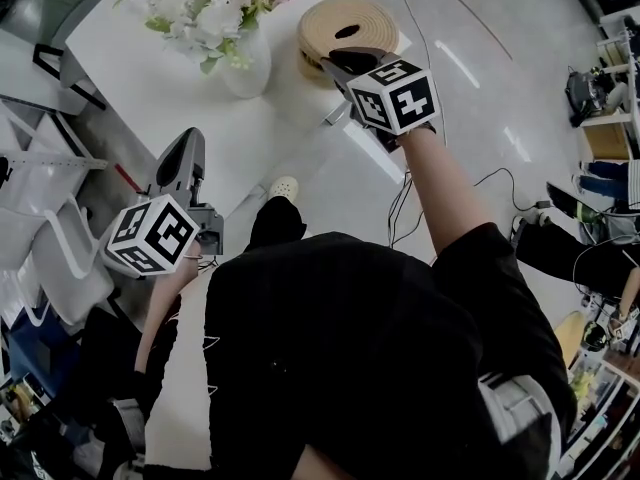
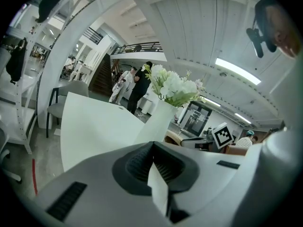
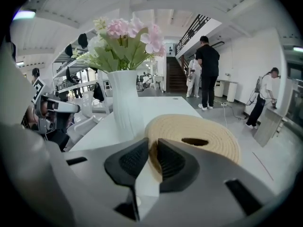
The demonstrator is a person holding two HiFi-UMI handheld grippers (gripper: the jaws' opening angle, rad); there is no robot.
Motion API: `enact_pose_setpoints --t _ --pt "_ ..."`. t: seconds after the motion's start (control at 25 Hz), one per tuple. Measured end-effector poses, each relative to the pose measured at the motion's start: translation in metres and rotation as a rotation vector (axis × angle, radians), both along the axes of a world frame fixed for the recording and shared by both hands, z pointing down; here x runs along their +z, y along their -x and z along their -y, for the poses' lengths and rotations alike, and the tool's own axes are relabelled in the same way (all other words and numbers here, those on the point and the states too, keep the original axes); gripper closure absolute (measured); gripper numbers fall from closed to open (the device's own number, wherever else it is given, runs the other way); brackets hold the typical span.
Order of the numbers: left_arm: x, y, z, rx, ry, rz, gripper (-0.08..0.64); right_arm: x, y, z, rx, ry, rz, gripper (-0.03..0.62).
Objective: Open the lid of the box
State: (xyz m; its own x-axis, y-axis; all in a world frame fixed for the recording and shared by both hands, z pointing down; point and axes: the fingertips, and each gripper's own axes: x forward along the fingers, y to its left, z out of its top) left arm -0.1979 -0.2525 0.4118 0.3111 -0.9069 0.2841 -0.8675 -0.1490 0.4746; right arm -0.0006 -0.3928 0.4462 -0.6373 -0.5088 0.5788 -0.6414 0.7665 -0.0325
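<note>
The white desk (image 1: 150, 78) fills the upper left of the head view, and its right corner reaches toward the grey floor (image 1: 480, 88). A white vase (image 1: 247, 68) of pink and white flowers (image 1: 210, 3) stands upright toward the desk's right side, well in from the near edge.

The round woven box (image 1: 312, 60) sits at the desk's right corner, just to the right of the vase and close beside it. Its flat tan lid (image 1: 350, 10) lies on top, with a dark hole near the middle.

The right hand-held gripper (image 1: 345, 63) reaches in over the desk's right edge and points down at the box. In the right gripper view its two dark ribbed pads pinch the near rim of the lid, and the tan woven edge runs up between them. Whether that rim is raised off the box cannot be told.

The left hand-held gripper (image 1: 188, 143) is held off the desk's near edge toward the left, well apart from the box and the vase. In the left gripper view its jaws are pressed together at the tips with nothing between them, and they point toward the desk and the vase.
</note>
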Motion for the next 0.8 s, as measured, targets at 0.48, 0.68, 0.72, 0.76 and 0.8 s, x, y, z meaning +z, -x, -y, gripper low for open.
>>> enact_pose_setpoints --t 0.48,0.68,0.72,0.76,0.8 --pt "-0.002 -0.003 0.0 0.01 -0.004 0.002 0.549 -0.018 -0.014 0.006 0.146 -0.054 0.144 0.532" --pt "-0.002 -0.005 0.001 0.016 -0.006 -0.002 0.549 -0.024 -0.016 0.006 0.167 -0.065 0.167 0.532" --pt "-0.002 -0.007 0.001 0.019 -0.006 -0.003 0.549 -0.026 -0.017 0.006 0.173 -0.067 0.175 0.532" --pt "-0.002 -0.008 0.0 0.022 -0.006 -0.003 0.549 -0.027 -0.018 0.006 0.18 -0.068 0.185 0.532" --pt "-0.002 -0.009 0.0 0.025 -0.006 -0.003 0.549 -0.029 -0.019 0.005 0.185 -0.07 0.194 0.532"
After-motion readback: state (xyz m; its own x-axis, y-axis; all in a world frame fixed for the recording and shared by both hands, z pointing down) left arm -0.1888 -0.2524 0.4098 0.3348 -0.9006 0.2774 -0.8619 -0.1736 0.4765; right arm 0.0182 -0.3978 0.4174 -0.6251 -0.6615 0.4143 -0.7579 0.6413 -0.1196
